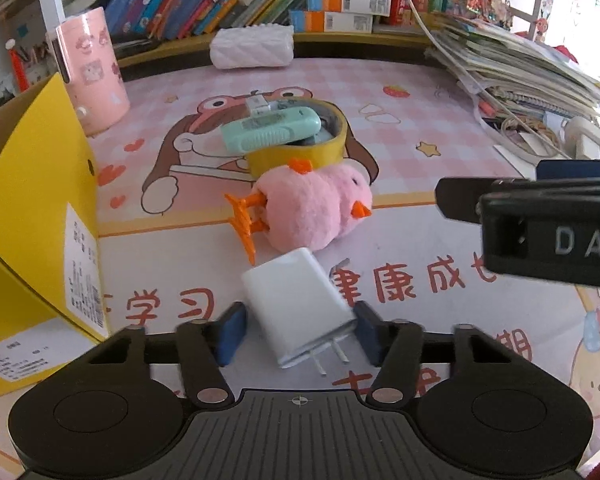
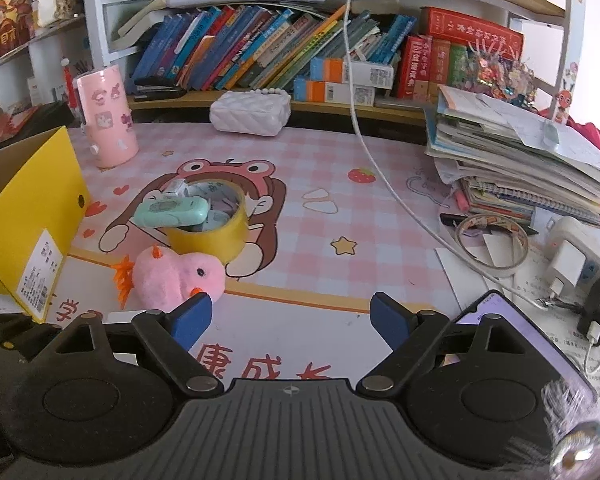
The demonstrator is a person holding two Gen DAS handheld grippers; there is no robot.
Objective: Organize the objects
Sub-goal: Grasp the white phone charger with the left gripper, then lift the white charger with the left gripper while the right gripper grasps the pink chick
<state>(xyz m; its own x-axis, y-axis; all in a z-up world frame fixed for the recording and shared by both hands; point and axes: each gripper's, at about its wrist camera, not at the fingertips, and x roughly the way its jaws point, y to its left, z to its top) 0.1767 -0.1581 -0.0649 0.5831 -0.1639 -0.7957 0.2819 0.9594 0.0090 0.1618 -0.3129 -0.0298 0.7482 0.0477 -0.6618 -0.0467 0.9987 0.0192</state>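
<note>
A white plug-in charger [image 1: 296, 308] lies tilted on the pink cartoon desk mat [image 1: 420, 128], prongs toward the camera. My left gripper [image 1: 298, 328] is shut on it, one blue pad against each side. Just beyond lies a pink plush chick [image 1: 312, 208] with orange feet, against a yellow tape roll [image 1: 300, 156] that holds a mint green device [image 1: 272, 130]. My right gripper [image 2: 292, 312] hovers open over the mat with nothing between its fingers, the chick [image 2: 180, 276] near its left fingertip. One of its black fingers [image 1: 460, 200] reaches in from the right in the left wrist view.
An open yellow box [image 1: 32, 208] stands at the left, a pink cup [image 1: 92, 68] behind it. A white quilted pouch [image 1: 252, 46] lies at the back under the bookshelf. At the right are stacked papers [image 2: 520, 152], a clear tape ring [image 2: 488, 244], a phone [image 2: 520, 344] and a power strip [image 2: 572, 256].
</note>
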